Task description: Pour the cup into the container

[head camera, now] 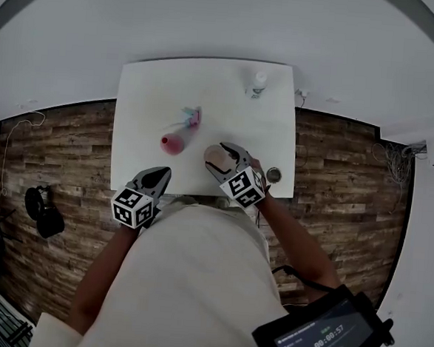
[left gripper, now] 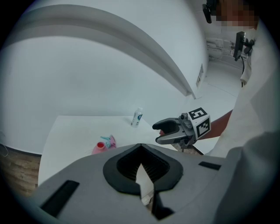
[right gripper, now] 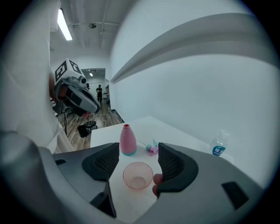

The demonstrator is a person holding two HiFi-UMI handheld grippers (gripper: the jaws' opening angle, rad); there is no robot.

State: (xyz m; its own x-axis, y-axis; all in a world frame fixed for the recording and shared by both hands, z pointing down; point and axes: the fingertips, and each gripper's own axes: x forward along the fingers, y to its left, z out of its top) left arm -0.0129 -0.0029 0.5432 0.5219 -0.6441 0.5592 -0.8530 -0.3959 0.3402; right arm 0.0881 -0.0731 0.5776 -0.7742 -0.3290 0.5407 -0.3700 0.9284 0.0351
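Observation:
A clear pink cup [head camera: 214, 155] [right gripper: 138, 175] stands upright on the white table [head camera: 149, 90]. My right gripper [head camera: 224, 159] [right gripper: 138, 151] hovers over it with the jaws apart. The cup shows between them, with a gap to the left pad. Whether the right pad touches it I cannot tell. A pink bottle [head camera: 173, 144] [right gripper: 127, 140] [left gripper: 99, 148] stands just beyond, its neck open. Its spray head [head camera: 191, 117] [right gripper: 152, 148] lies behind it. My left gripper [head camera: 160, 174] [left gripper: 140, 151] is shut and empty at the table's near edge.
A small water bottle [head camera: 257, 85] [right gripper: 218, 144] [left gripper: 138, 117] stands at the far right of the table. A small round dark thing [head camera: 274, 174] sits at the table's right edge. Wooden floor surrounds the table, with a dark object [head camera: 40, 209] on it at the left.

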